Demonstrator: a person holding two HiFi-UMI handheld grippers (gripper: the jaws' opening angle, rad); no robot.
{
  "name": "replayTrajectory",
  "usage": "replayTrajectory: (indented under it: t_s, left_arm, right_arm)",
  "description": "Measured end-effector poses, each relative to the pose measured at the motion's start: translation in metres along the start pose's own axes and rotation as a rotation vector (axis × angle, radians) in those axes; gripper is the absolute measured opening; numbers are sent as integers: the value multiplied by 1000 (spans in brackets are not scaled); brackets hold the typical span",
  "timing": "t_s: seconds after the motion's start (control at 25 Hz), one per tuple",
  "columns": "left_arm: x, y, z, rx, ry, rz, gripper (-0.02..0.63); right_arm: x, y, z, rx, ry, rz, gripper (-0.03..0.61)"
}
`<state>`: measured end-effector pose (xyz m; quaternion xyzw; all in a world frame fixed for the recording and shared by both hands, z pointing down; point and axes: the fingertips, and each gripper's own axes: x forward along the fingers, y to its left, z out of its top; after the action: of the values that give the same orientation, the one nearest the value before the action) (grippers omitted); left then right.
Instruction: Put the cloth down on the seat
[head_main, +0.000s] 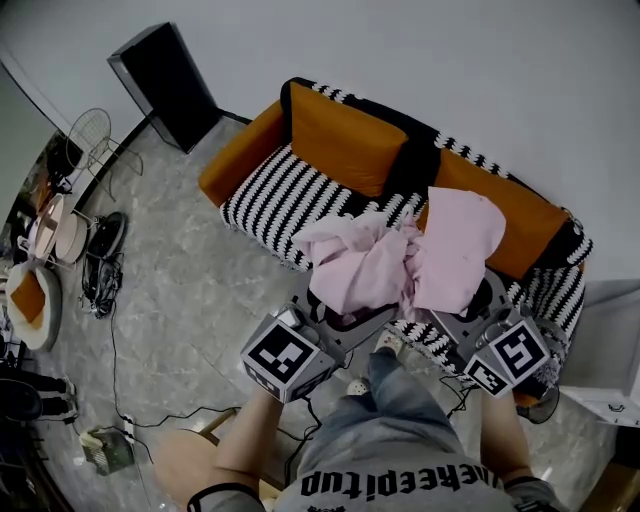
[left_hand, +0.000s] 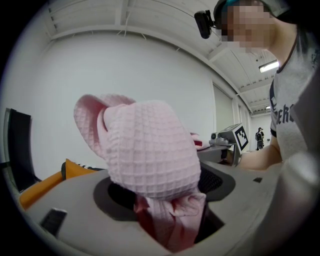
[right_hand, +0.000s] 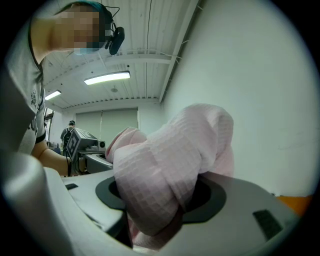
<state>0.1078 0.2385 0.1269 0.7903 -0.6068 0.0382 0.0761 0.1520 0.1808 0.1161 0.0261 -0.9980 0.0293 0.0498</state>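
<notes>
Cloth (head_main: 400, 255) is gripped at either end by the left tongs (head_main: 330, 312) and the right tongs (head_main: 462, 308), held bunched before the striped seat (head_main: 270, 195), which lies ahead and below.

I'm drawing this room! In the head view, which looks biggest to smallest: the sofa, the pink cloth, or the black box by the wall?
1. sofa, biggest
2. pink cloth, though it's nearer the camera, so it looks extra big
3. black box, smallest
</notes>
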Motion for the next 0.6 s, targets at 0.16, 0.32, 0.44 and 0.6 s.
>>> replayTrajectory:
  t_s: [0.16,0.32,0.44,0.6]
  left_arm:
    - [22,24,5,21,3,5,376]
    - [49,37,8,-15,27,14,376]
    - [70,51,12,19,24,11,376]
    - [96,64,16,25,43,17,376]
  right_arm:
    - [18,-27,3,5,-1,9,265]
    - [27,-57,3,14,-1,14,265]
    - [35,-80,5,20,-4,19,265]
    - [43,-108,6,26,-18,23,265]
